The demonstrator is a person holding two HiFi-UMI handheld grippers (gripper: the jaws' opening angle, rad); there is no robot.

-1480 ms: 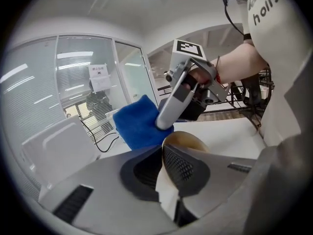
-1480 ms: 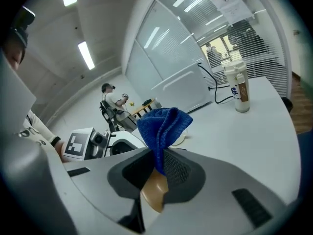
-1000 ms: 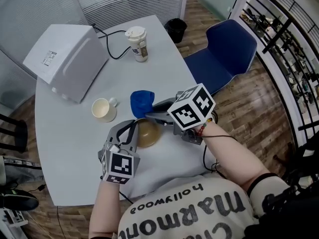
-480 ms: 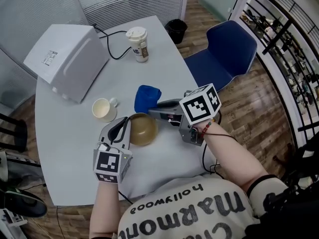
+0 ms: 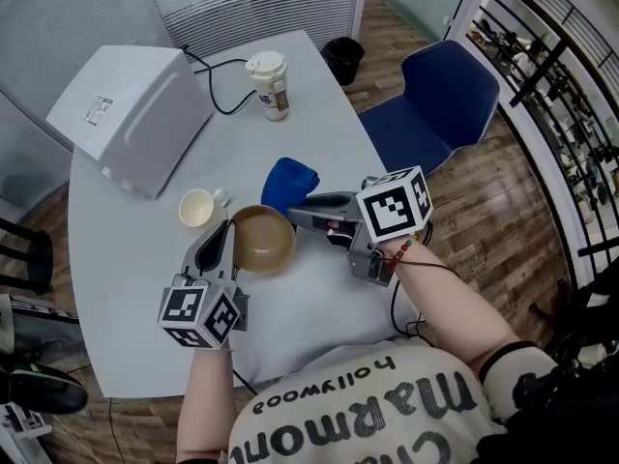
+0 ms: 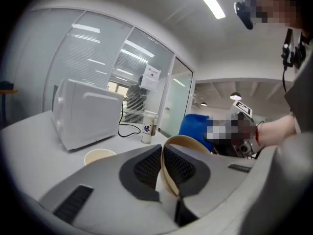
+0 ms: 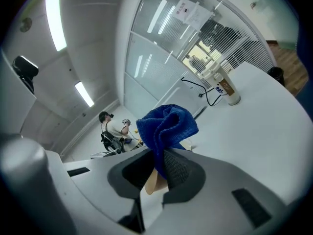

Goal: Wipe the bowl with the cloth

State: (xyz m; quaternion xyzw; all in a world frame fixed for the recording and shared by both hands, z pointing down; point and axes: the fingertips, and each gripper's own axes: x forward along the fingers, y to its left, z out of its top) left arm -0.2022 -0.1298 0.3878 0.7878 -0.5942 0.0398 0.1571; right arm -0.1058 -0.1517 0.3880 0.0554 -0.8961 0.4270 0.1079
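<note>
We are holding the bowl [image 5: 263, 242] by its rim with our left hand-held gripper [image 5: 224, 236]. In the left gripper view the thin rim of the bowl [image 6: 187, 138] is sitting between the two dark, bumpy pads of that hand-held gripper [image 6: 162, 152]. The jaws are standing narrow and are pinching the rim. The bowl is round and smooth, brown outside and lighter inside. It is tipping so that we are looking into it. We cannot tell if it is touching the surface [image 5: 319, 143].

Our right hand-held gripper [image 5: 295, 211] is squeezing the cloth [image 5: 288, 184]. In the right gripper view the cloth [image 7: 166, 126] is sticking up from between the pads of that hand-held gripper [image 7: 159, 169] in a soft, fuzzy blue bunch with folds. The cloth is sitting just beside the far edge of the bowl, on its right side. We cannot tell if the two are touching.

A small cream cup [image 5: 197, 208] is standing just left of the bowl. A big white box with round corners [image 5: 131, 114] is lying far beyond the bowl to the left. A tall paper cup with a lid [image 5: 268, 85] is standing well beyond the bowl. A blue padded chair [image 5: 435, 104] is waiting off to the right of the bowl. The surface is pale, flat and smooth.
</note>
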